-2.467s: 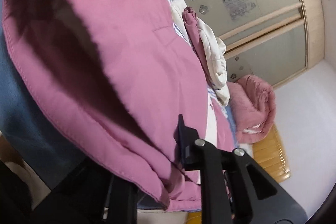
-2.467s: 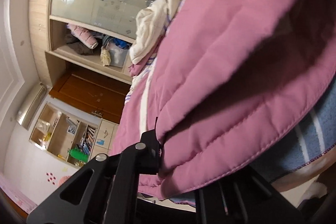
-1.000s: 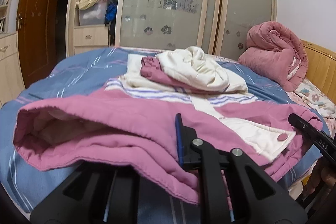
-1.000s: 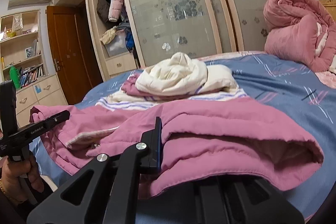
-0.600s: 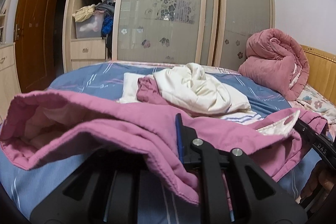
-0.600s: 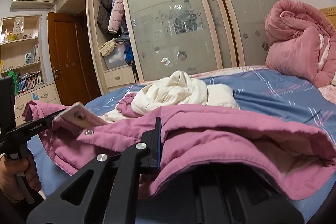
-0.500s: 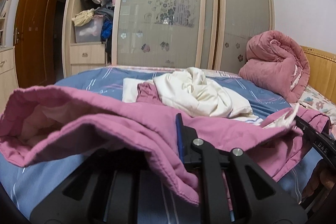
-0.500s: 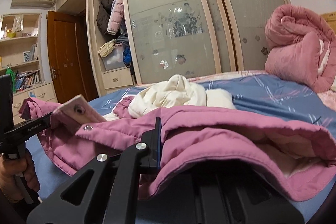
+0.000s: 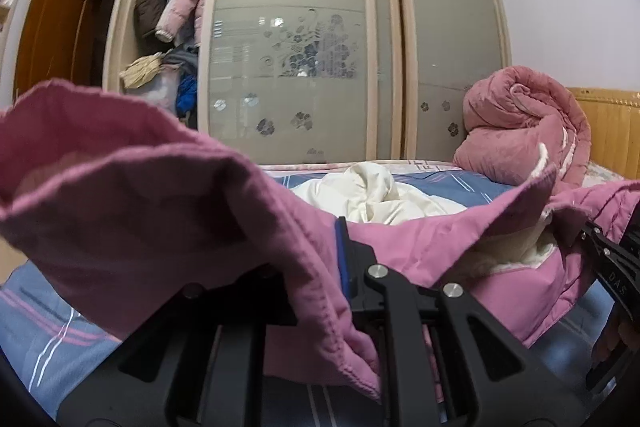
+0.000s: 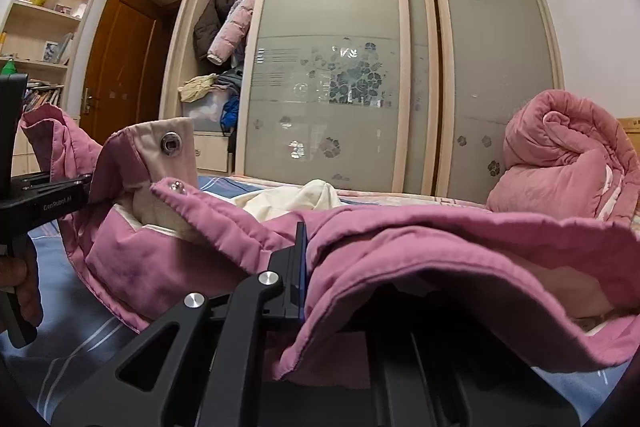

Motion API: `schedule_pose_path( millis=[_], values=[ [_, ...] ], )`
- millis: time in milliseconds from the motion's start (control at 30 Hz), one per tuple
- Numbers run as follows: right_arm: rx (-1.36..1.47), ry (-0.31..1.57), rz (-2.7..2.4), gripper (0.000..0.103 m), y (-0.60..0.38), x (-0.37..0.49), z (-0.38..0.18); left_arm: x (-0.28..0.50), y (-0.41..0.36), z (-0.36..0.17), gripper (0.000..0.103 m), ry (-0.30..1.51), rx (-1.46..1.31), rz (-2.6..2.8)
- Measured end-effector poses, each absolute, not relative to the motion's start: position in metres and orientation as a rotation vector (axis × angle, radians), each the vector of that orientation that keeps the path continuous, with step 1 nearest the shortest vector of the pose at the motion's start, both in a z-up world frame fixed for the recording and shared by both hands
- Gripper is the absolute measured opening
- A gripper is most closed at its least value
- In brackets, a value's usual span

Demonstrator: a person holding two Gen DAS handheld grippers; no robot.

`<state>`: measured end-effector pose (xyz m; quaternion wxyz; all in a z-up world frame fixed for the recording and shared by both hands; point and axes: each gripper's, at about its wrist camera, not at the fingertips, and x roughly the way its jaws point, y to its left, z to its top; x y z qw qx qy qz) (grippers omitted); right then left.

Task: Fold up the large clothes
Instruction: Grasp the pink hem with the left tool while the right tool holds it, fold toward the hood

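Lower centre of each frame: left tool (image 9: 320, 267) and right tool (image 10: 320, 263), each clamped tight on a hem of the pink padded jacket (image 9: 160, 195), lifted and stretched between them above the blue striped bed (image 9: 44, 339). Mid-frame, just beyond: cream garment (image 9: 372, 195) heaped on the bed. Right edge: rolled pink quilt (image 10: 560, 155). Behind, across the upper frame: frosted-glass wardrobe (image 10: 328, 75), hanging coats (image 10: 228, 23) in its open bay.
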<state>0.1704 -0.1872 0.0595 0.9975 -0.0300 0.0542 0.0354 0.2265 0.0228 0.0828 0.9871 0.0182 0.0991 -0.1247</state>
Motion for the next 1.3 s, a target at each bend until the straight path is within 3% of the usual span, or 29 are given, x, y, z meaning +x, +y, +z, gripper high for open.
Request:
schedule_pose_path(
  millis=[333, 867, 1067, 1300],
  values=[
    [-0.050, 0.106, 0.093, 0.007, -0.183, 0.174, 0.054, 0.237, 0.033, 0.069, 0.016, 0.261, -0.047, -0.254],
    [-0.065, 0.030, 0.130, 0.007, -0.184, 0.197, 0.119, 0.265, 0.032, 0.129, 0.016, 0.224, 0.006, -0.287],
    [-0.055, 0.008, 0.110, 0.006, -0.197, 0.239, 0.145, 0.304, 0.022, 0.165, 0.016, 0.176, 0.028, -0.310],
    [0.016, 0.081, 0.086, 0.006, -0.219, 0.330, 0.165, 0.405, 0.000, 0.187, 0.016, 0.232, 0.054, -0.295]
  ],
)
